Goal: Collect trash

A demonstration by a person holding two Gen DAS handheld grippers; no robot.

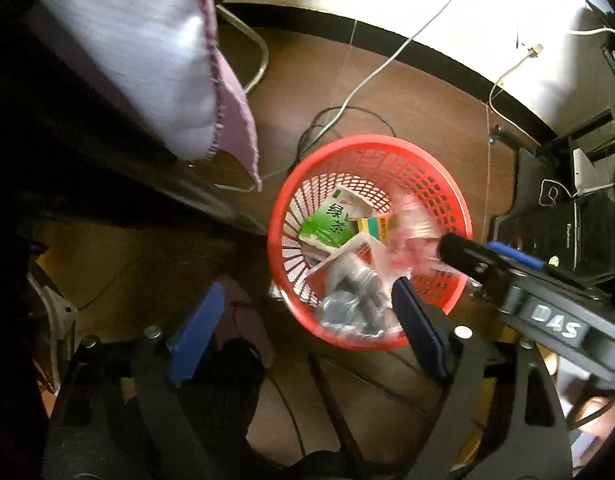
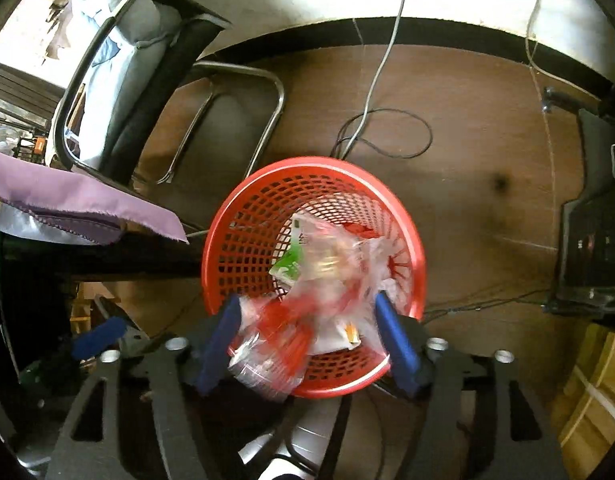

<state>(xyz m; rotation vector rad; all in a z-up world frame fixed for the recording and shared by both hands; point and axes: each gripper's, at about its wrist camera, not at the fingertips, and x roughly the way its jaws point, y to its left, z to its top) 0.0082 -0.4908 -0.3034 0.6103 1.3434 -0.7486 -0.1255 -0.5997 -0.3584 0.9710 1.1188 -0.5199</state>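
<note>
A red mesh basket (image 1: 371,152) stands on the brown floor, directly below both grippers. Inside lie a green tea carton (image 1: 327,224) and crumpled clear plastic (image 1: 351,300). My left gripper (image 1: 307,320) is open over the basket's near rim with nothing between its blue pads. My right gripper (image 2: 307,336) is open above the basket (image 2: 267,208). A blurred clear wrapper with red print (image 2: 319,292) hangs loose between its fingers and reaches down into the basket. The pads do not press on it. In the left wrist view the same wrapper (image 1: 407,240) shows as a pink blur beside the right gripper (image 1: 483,254).
A chrome-framed chair (image 2: 235,92) stands left of the basket, and a purple cloth (image 2: 79,204) hangs off a dark edge. Cables (image 2: 387,132) loop on the floor behind the basket. A black computer tower (image 2: 595,248) is at the right, with cardboard boxes (image 2: 595,392) below it.
</note>
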